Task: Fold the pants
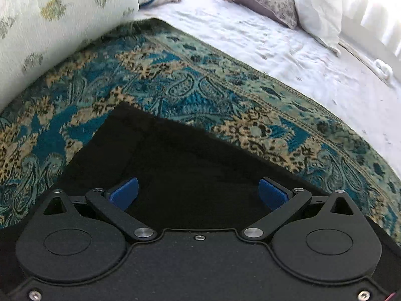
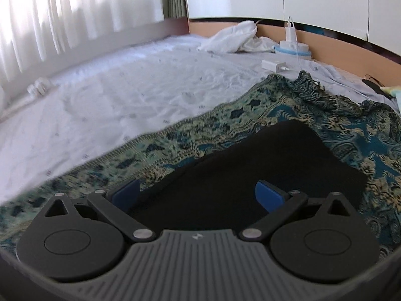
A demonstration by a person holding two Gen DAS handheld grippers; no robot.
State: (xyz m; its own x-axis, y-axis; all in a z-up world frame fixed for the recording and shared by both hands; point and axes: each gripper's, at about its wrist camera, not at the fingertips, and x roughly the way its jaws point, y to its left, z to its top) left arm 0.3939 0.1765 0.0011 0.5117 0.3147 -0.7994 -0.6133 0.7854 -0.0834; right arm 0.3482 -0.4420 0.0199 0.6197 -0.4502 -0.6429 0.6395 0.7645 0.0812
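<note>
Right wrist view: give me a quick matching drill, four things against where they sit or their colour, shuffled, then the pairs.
Things:
1. pants
2. patterned blanket
3. charger
4. curtain

Descriptions:
A. white, on the sheet near the headboard
B. black, lying on the blanket
C. teal and tan, spread over the sheet
D. white pleats, upper left

Pairs: 1-B, 2-C, 3-A, 4-D

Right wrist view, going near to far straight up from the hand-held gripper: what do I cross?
Right hand-held gripper, jaws open → black pants → patterned teal throw → white bedsheet → crumpled white cloth → headboard.
</note>
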